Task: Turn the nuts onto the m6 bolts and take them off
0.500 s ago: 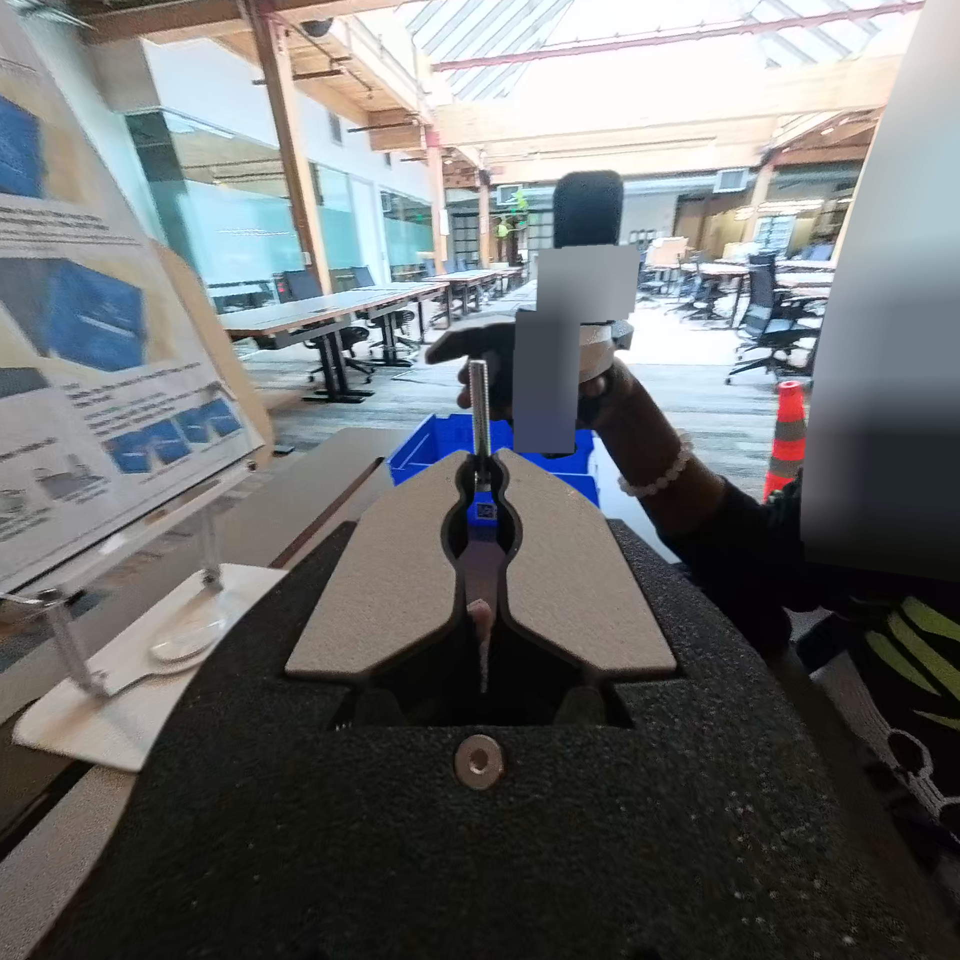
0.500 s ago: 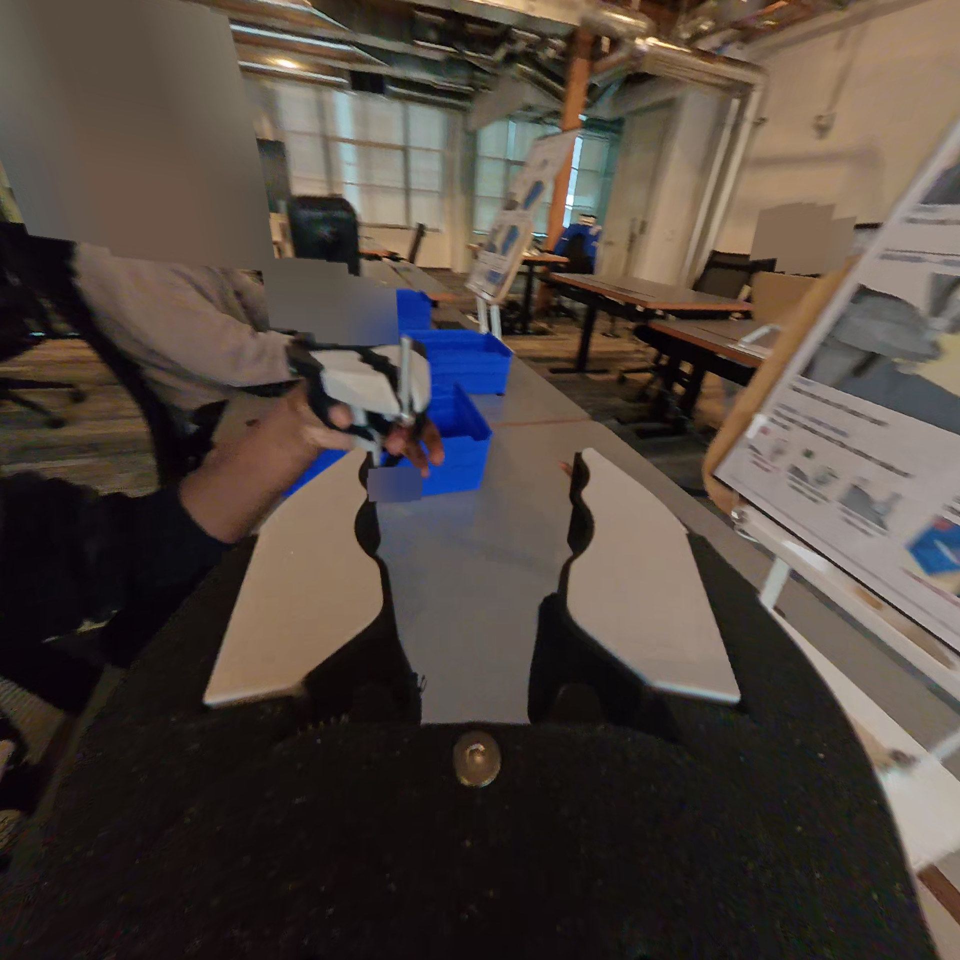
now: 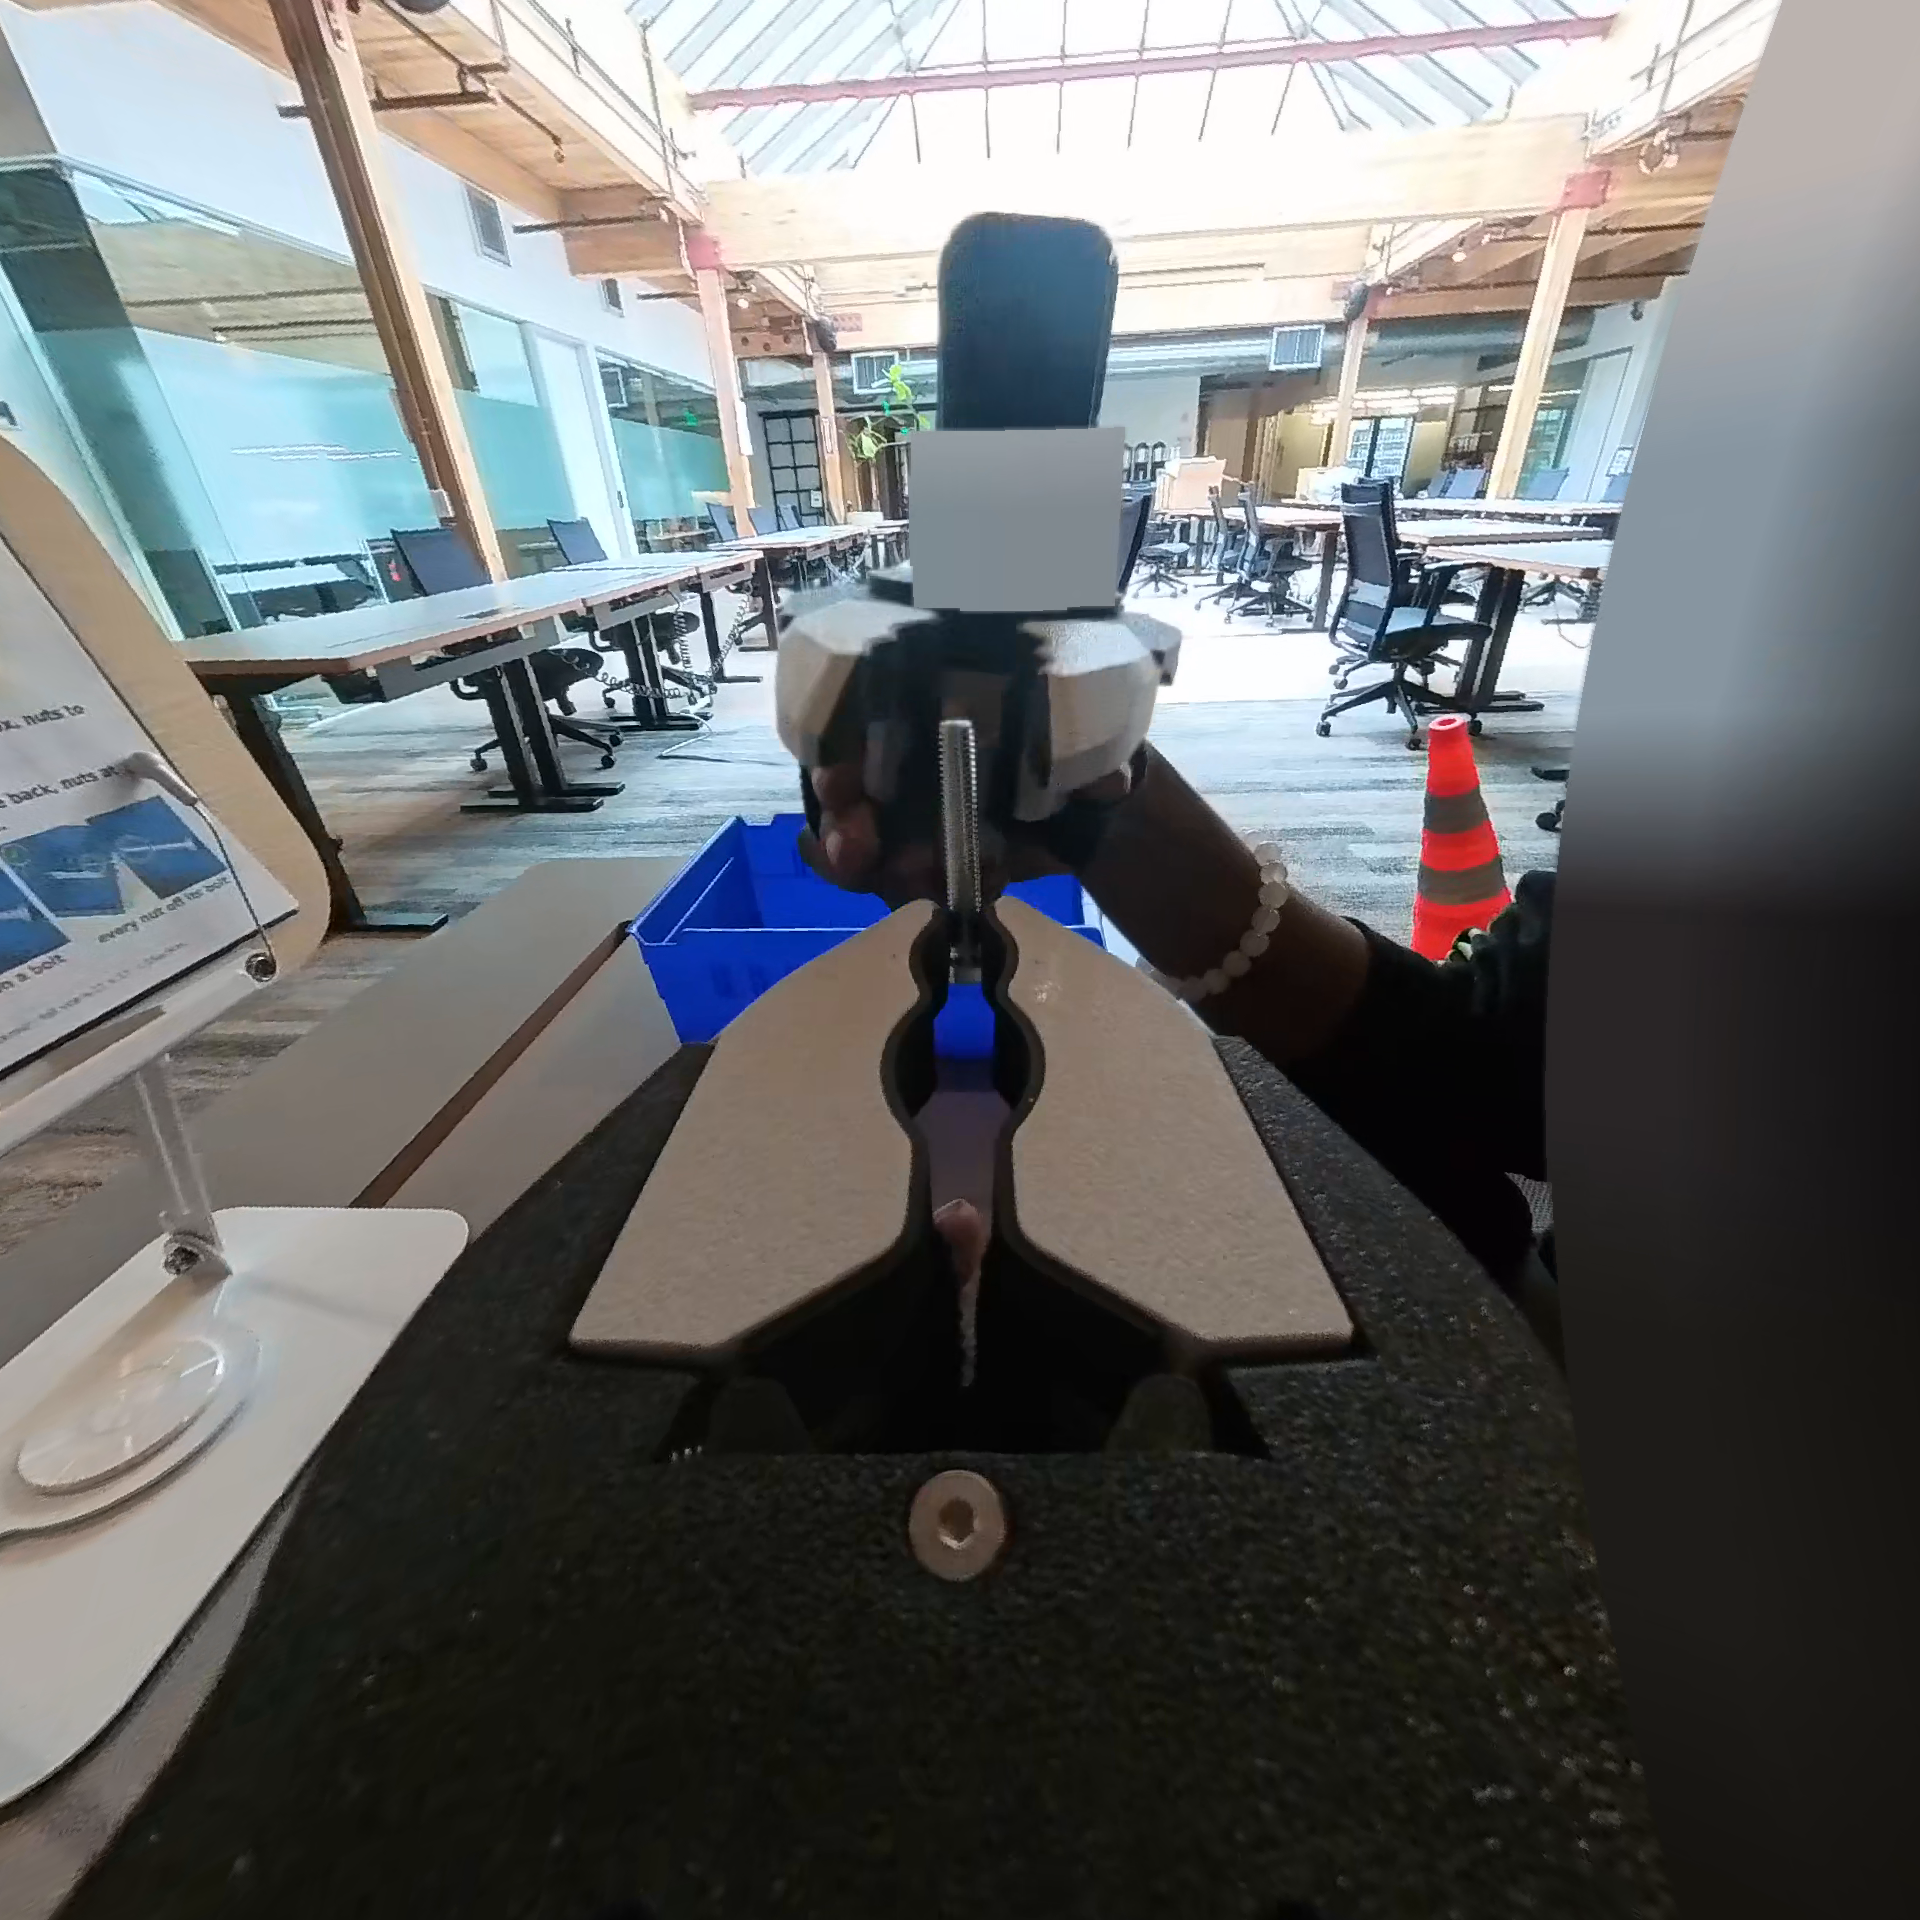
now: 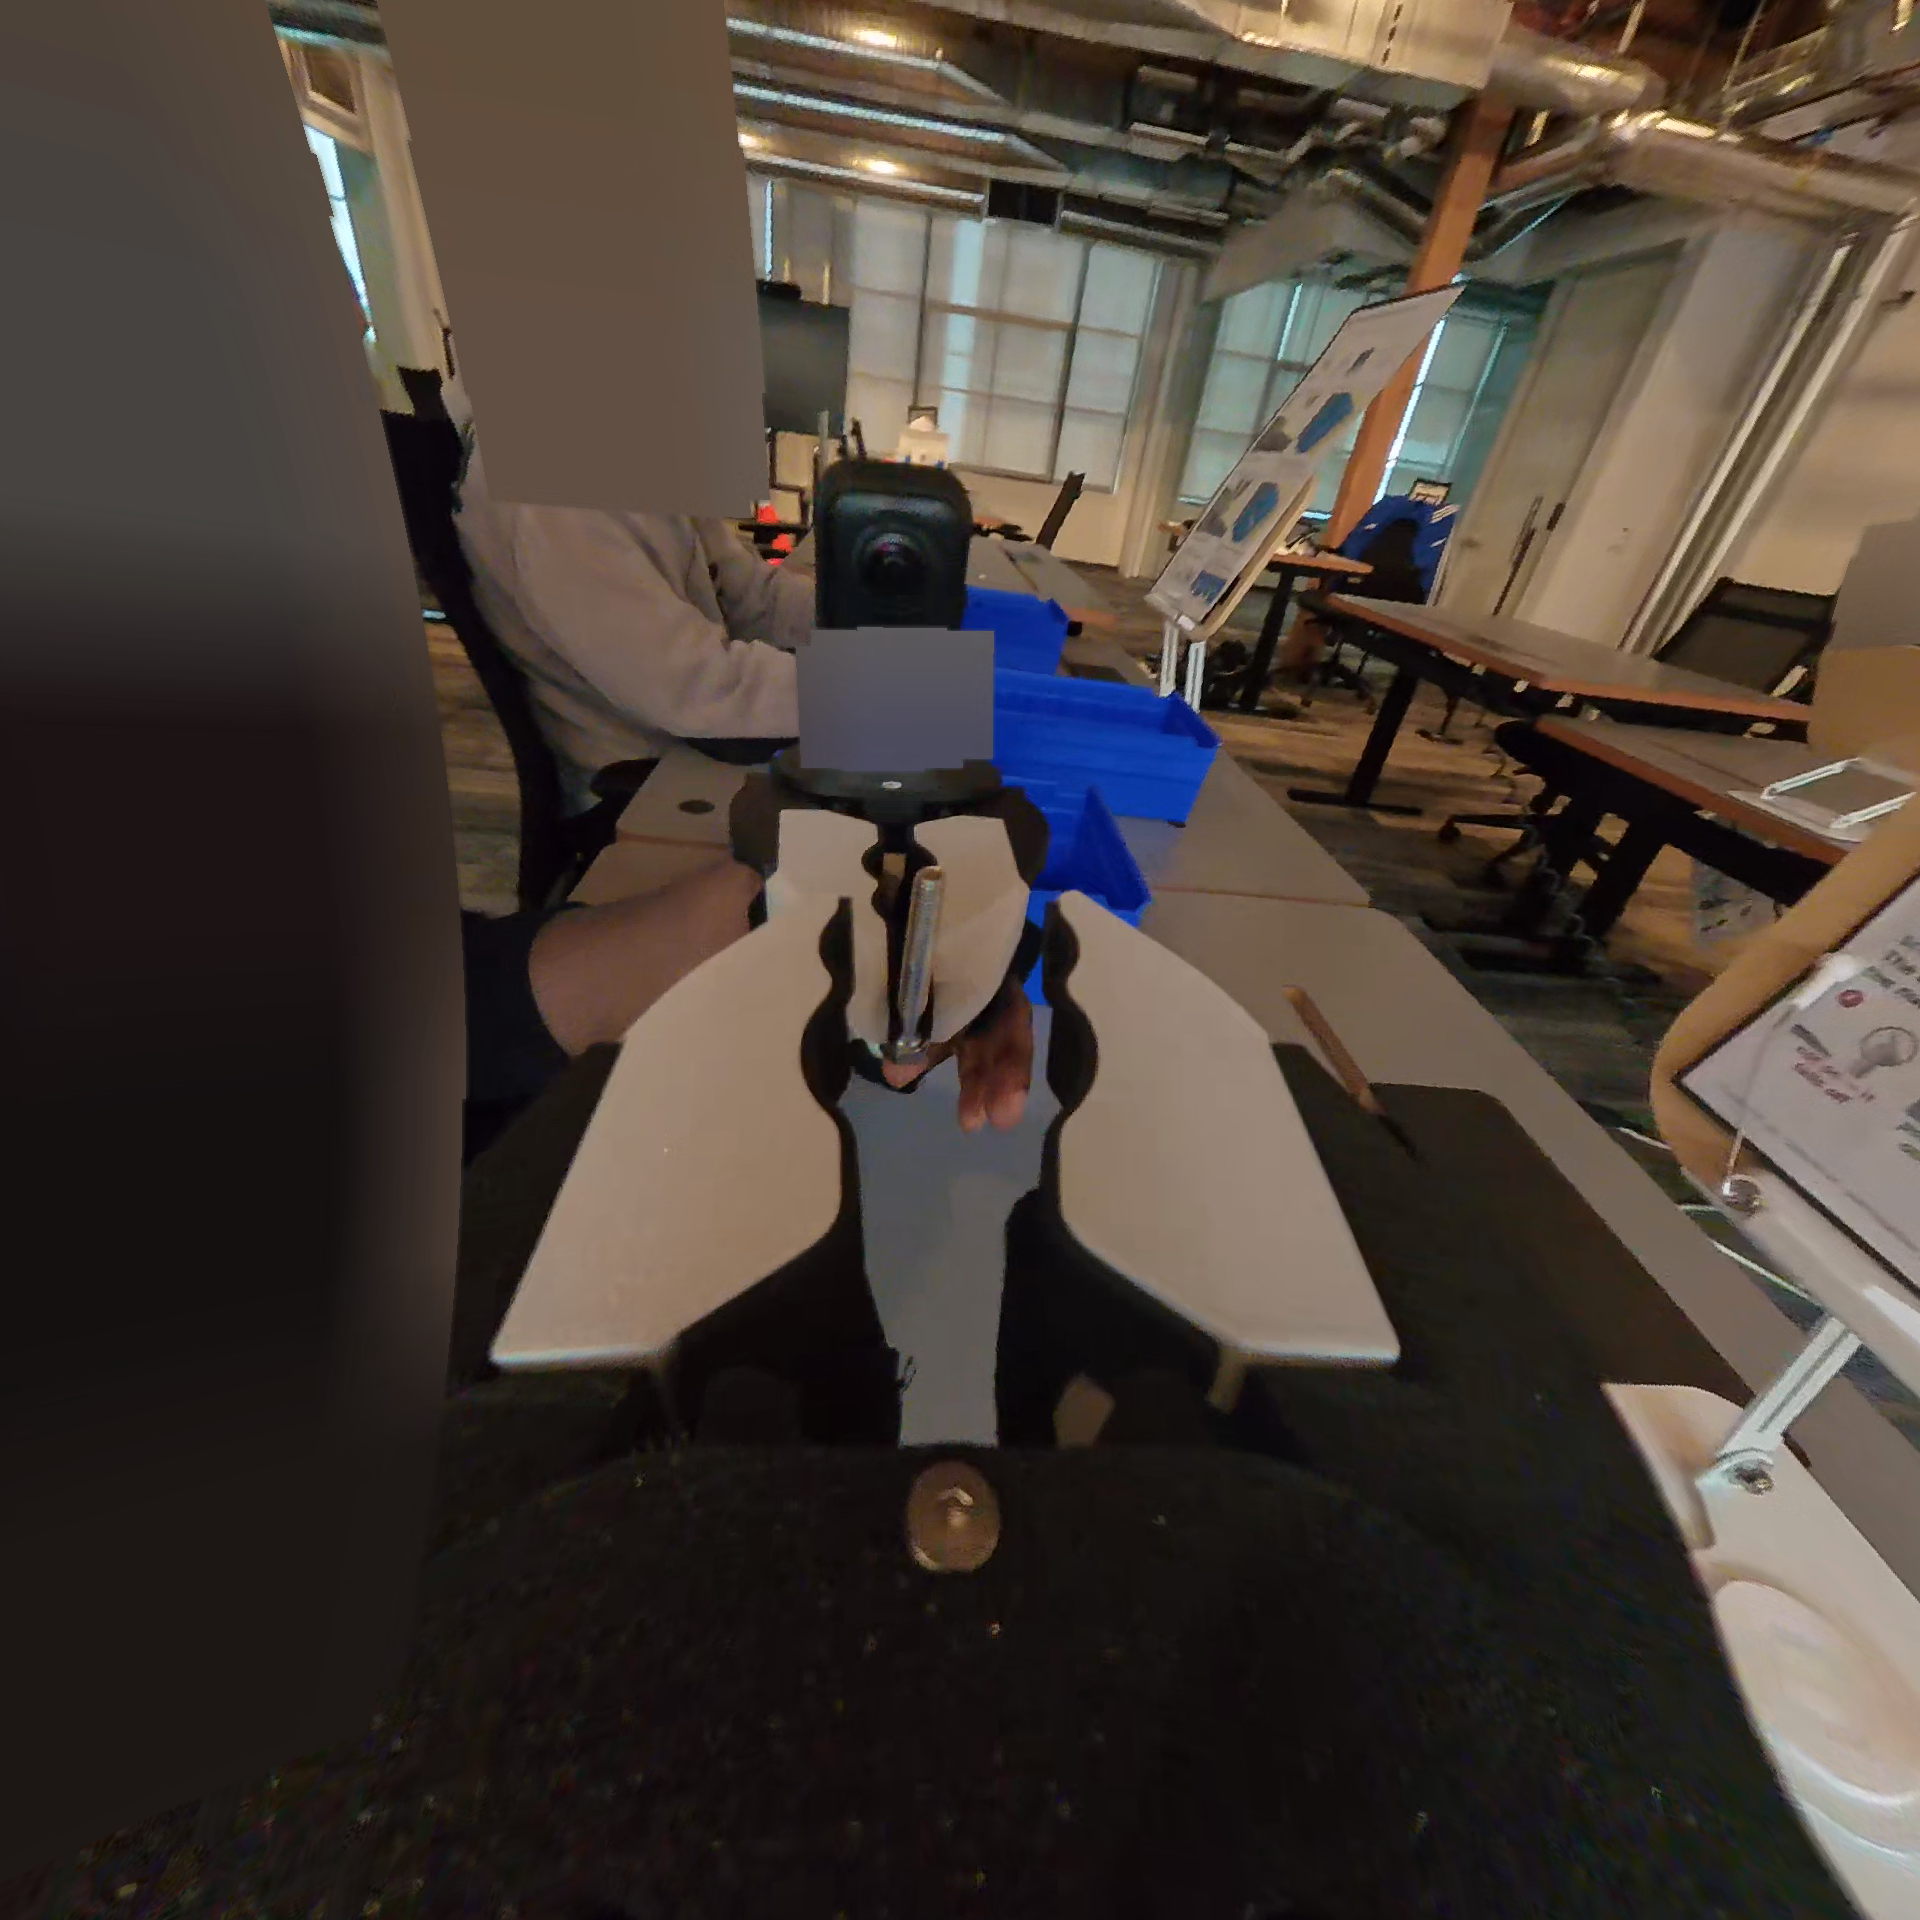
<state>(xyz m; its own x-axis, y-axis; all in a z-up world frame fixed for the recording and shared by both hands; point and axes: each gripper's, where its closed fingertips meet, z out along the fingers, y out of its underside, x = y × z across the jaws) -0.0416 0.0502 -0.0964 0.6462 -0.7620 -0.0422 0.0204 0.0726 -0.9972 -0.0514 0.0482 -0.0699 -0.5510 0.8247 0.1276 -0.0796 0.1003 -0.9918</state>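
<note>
While the left gripper (image 3: 961,914) has its grey fingers (image 3: 831,1039) clamped tight on the head end of a long silver threaded bolt (image 3: 958,821), the shank sticks straight up out of the tips, so that side looks sorted. Left of it sits a white instruction placard on a clear stand (image 3: 114,935), and just behind the tips there's a blue plastic bin (image 3: 727,935) on the grey table (image 3: 436,1060).

Moving right, the right gripper (image 4: 948,935) is facing it head-on, fingers spread with nothing between them that they're actually pressing on. From its camera the bolt (image 4: 916,961) stands up in the gap between its tips, touching neither pad as far as I can tell. No nut anywhere that I can spot, not on the threads and not in that claw. More blue bins (image 4: 1101,738) run down the table behind.

What'd worry me: if those open fingers close now, they'd land on bare thread and could knock the bolt crooked in the left grip, which only has the short end. And with no nut in hand, there's nothing to spin on yet anyway. The two grippers are also close enough to bump tips.
</note>
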